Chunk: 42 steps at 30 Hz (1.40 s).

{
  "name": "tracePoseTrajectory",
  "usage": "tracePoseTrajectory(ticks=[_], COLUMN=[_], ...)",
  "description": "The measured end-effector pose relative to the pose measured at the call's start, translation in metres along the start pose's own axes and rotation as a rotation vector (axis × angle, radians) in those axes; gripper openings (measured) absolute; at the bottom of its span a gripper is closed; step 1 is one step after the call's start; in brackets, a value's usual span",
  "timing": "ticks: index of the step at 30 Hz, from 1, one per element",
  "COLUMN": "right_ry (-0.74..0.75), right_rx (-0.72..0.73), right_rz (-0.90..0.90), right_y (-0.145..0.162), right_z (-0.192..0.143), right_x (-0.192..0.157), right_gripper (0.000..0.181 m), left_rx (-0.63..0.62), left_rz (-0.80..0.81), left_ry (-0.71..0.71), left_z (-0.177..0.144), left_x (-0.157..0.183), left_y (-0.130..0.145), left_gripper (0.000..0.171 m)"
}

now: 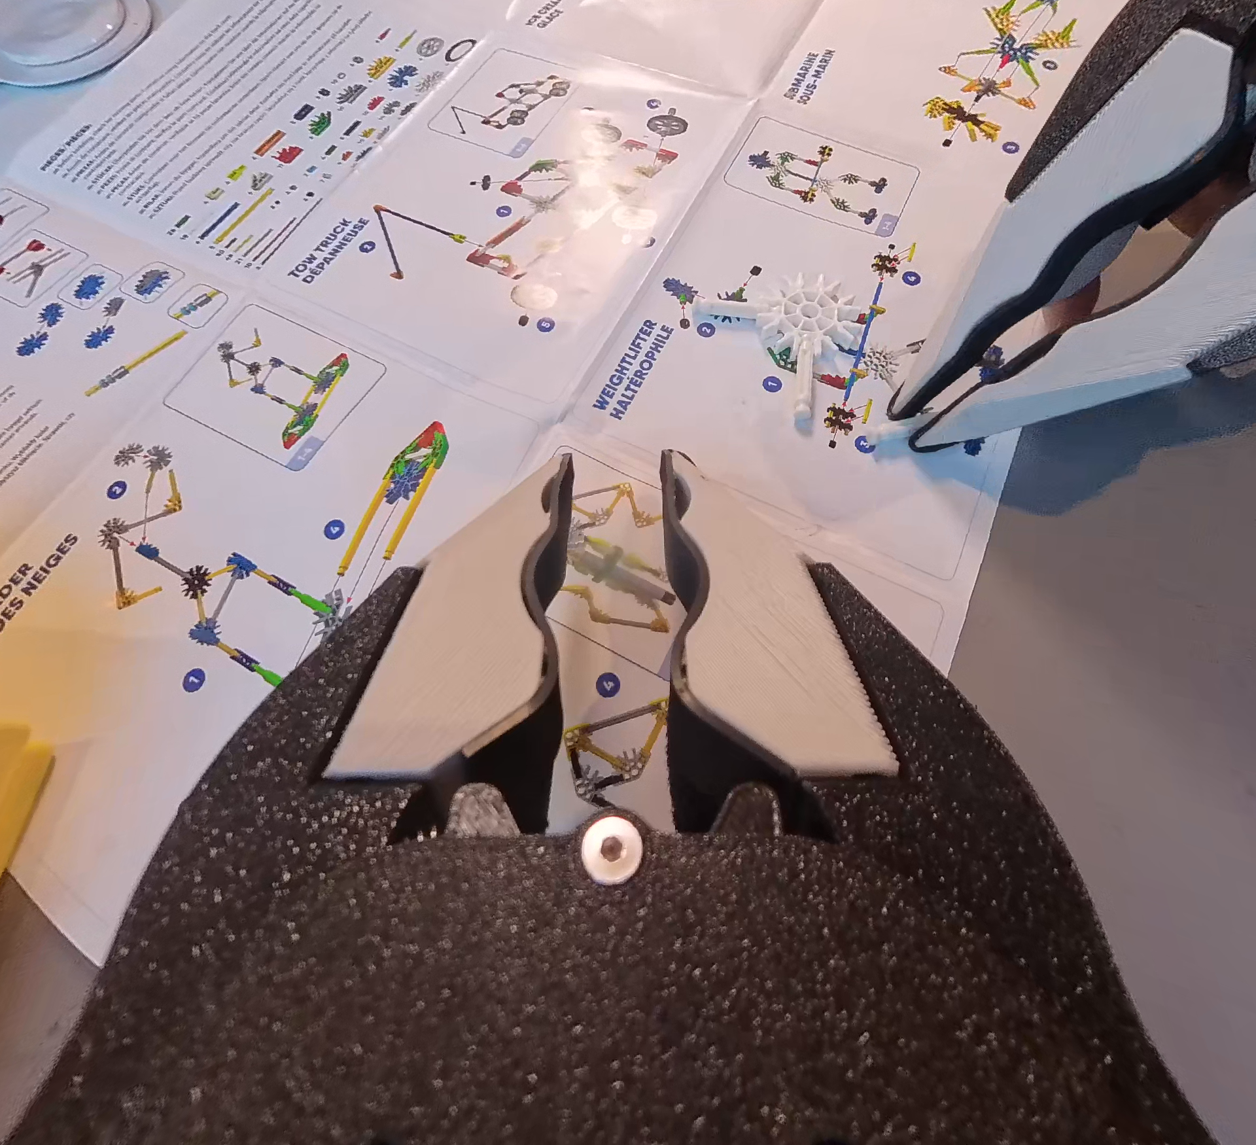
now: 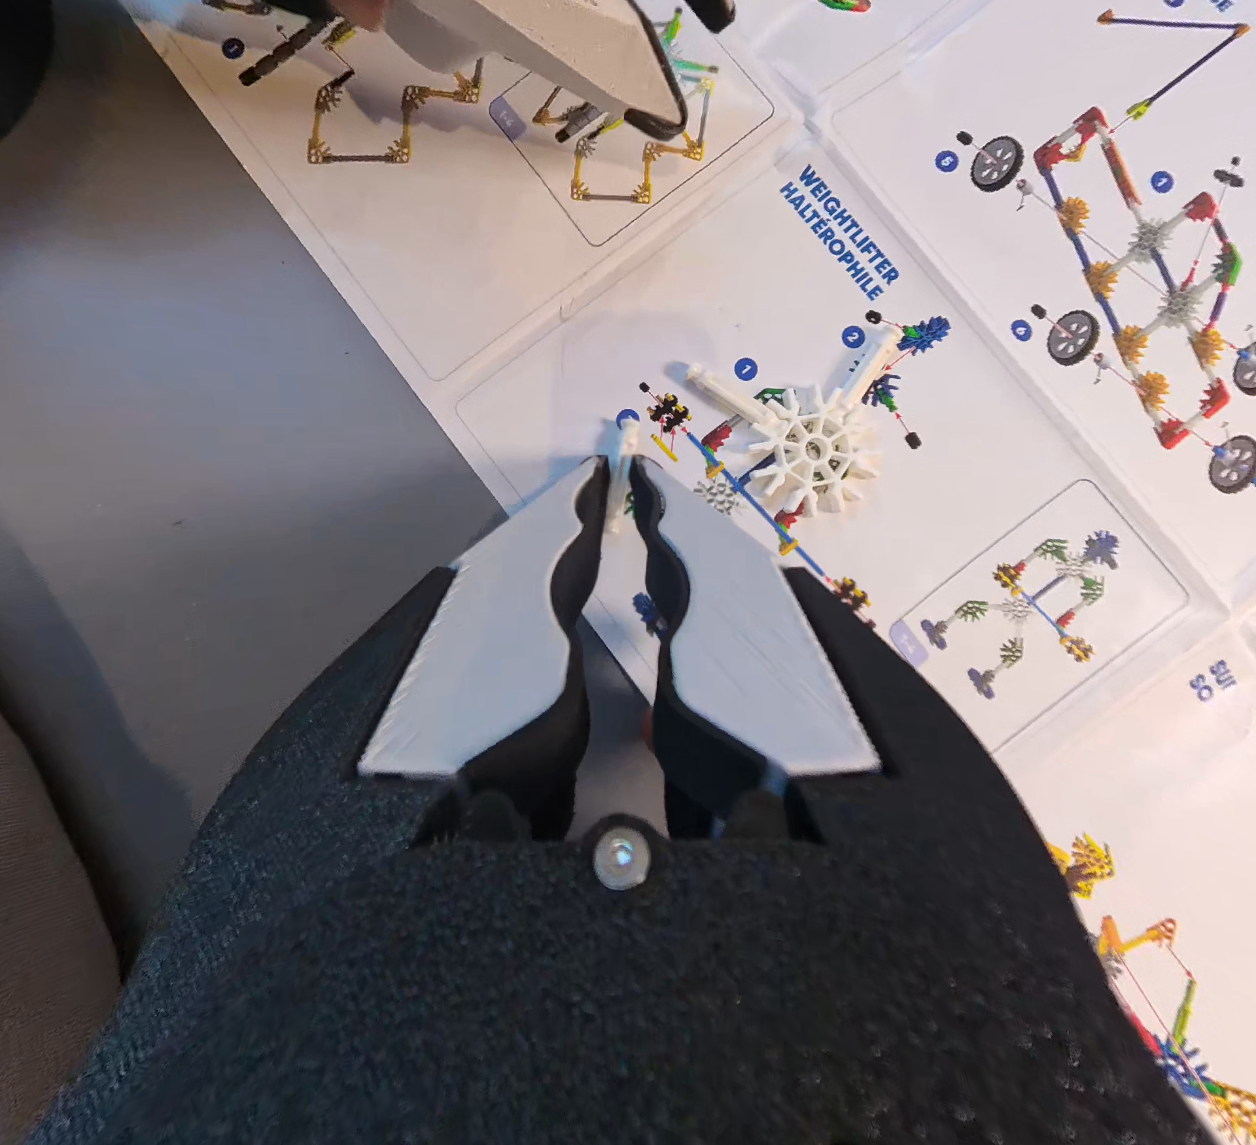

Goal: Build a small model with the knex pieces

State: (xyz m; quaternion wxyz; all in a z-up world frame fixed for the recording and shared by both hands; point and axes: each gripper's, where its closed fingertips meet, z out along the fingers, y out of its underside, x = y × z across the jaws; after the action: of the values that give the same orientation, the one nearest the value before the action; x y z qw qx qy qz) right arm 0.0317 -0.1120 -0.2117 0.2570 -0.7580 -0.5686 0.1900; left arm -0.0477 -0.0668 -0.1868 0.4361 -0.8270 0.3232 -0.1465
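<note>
The right hand-held gripper point(image 2: 617, 466) pinches a short white plastic rod point(image 2: 622, 473) at its tips, low over the instruction sheet point(image 2: 747, 269). It looks light, stiff and slick, best held mid-length. Near it lies a white snowflake connector point(image 2: 812, 449) with two rods plugged in. The left hand-held gripper point(image 1: 617, 466) hovers, parted and empty. The sheet's edge and bare grey worktop point(image 2: 204, 398) lie close alongside.

Bare grey surface point(image 2: 224, 405) beside the printed paper sheet point(image 2: 435, 269); white snowflake-shaped plastic connector with rods point(image 2: 812, 449) just beyond right tool point(image 2: 617, 463).
</note>
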Motion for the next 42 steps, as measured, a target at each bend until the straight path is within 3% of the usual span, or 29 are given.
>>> tracePoseTrajectory(ticks=[5, 12, 16, 42], right_ry=[0.023, 0.113, 0.113, 0.136], right_rx=[0.018, 0.077, 0.058, 0.045], right_rz=[0.028, 0.181, 0.224, 0.185], right_y=[0.002, -0.001, 0.012, 0.007], right_z=[-0.004, -0.023, -0.013, -0.014], right_x=[0.01, 0.055, 0.051, 0.052], right_gripper=[0.005, 0.005, 0.005, 0.005], left_rx=[0.003, 0.001, 0.003, -0.003], left_rz=[-0.003, -0.001, -0.002, 0.008], left_ry=[-0.005, -0.006, -0.006, -0.005], left_z=[0.0, 0.0, 0.0, 0.0], left_x=[-0.001, -0.001, -0.001, 0.0], left_y=[0.0, 0.0, 0.0, 0.0], left_gripper=[0.023, 0.023, 0.023, 0.023])
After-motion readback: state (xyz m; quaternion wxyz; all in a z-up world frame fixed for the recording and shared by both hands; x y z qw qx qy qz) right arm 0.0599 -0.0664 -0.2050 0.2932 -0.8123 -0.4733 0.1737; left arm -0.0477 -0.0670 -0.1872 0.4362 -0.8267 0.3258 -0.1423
